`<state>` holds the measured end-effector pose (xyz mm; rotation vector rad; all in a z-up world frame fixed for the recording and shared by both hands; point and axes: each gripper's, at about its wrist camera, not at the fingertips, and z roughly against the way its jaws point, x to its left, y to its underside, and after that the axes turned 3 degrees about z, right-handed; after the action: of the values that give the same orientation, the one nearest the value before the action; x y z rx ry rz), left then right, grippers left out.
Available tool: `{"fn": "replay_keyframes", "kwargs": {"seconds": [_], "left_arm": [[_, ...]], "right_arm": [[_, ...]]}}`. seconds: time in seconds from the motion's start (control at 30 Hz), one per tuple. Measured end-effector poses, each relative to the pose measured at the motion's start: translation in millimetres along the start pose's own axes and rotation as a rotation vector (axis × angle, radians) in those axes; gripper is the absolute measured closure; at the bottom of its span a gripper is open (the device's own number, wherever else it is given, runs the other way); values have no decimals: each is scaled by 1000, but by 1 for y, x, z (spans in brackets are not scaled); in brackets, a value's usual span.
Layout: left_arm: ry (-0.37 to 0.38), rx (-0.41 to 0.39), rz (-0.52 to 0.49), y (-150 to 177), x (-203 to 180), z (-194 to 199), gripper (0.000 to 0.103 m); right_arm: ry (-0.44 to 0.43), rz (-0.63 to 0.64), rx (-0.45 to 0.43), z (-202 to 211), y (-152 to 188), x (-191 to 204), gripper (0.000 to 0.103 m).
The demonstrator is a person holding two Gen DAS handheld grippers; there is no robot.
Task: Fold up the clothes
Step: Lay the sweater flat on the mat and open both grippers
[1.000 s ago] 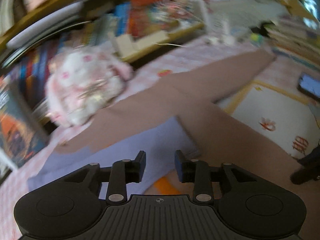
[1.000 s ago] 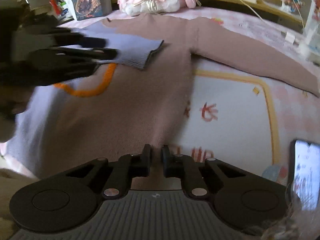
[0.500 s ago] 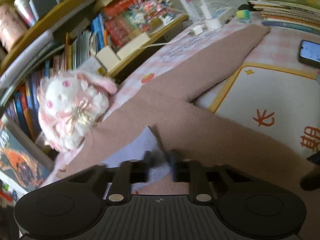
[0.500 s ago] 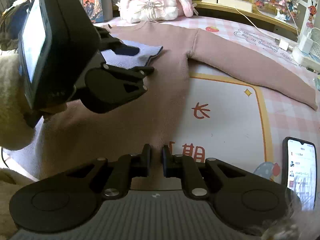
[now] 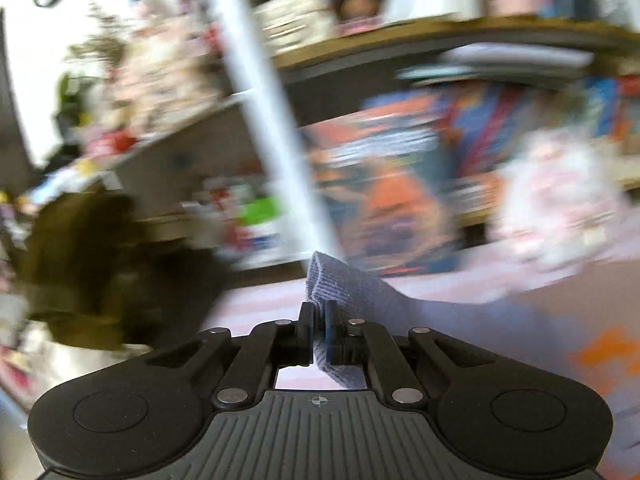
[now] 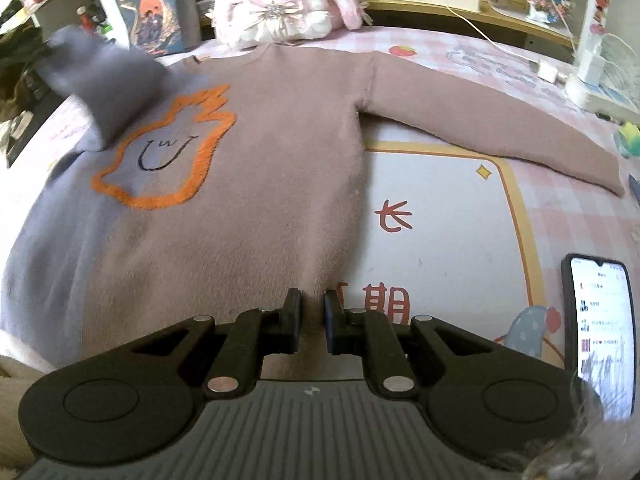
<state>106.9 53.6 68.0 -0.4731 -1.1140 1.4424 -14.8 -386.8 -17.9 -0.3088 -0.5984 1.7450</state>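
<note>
A mauve and lavender sweater (image 6: 260, 160) with an orange flame outline (image 6: 168, 196) lies flat on the pink checked table, its right sleeve (image 6: 500, 128) stretched out. My left gripper (image 5: 319, 332) is shut on the ribbed lavender sleeve cuff (image 5: 336, 280) and holds it in the air; that view is badly blurred. In the right wrist view the lifted sleeve (image 6: 108, 80) hangs blurred above the sweater's left shoulder. My right gripper (image 6: 308, 316) is shut on the sweater's bottom hem, with mauve fabric between its pads.
A pink plush rabbit (image 6: 280, 0) sits behind the collar, with an upright book (image 6: 152, 12) to its left. A lit phone (image 6: 600, 332) lies at the right edge. A white mat (image 6: 440, 220) with red characters lies under the sweater. A charger block (image 6: 588, 80) stands far right.
My left gripper closed on the lavender cuff and swung it up and to the left, off the sweater's chest, which uncovered the orange outline. The right gripper stayed put.
</note>
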Motion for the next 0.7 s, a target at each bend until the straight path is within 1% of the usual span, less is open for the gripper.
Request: {"fn": "replay_keyframes", "kwargs": {"seconds": [0.1, 0.17, 0.3, 0.43, 0.5, 0.6, 0.63, 0.67, 0.7], "left_arm": [[-71, 23, -20, 8, 35, -19, 98], [-100, 38, -23, 15, 50, -29, 98], [-133, 67, -11, 30, 73, -41, 98], [-151, 93, 1, 44, 94, -47, 97], [-162, 123, 7, 52, 103, -50, 91], [-215, 161, 13, 62, 110, -45, 89], [-221, 156, 29, 65, 109, -37, 82], [-180, 149, 62, 69, 105, -25, 74], [-123, 143, 99, 74, 100, -11, 72]], "right_arm": [[29, -9, 6, -1, -3, 4, 91], [47, -21, 11, -2, -4, 7, 91], [82, -37, 13, -5, -3, 11, 91], [121, -48, 14, -6, -3, 17, 91], [140, -46, 16, -6, -4, 20, 91], [160, -46, 16, -7, -4, 23, 91], [164, -49, 15, -7, -4, 23, 91], [166, -54, 13, -7, -4, 24, 91], [169, -58, 11, -7, -3, 24, 91]]}}
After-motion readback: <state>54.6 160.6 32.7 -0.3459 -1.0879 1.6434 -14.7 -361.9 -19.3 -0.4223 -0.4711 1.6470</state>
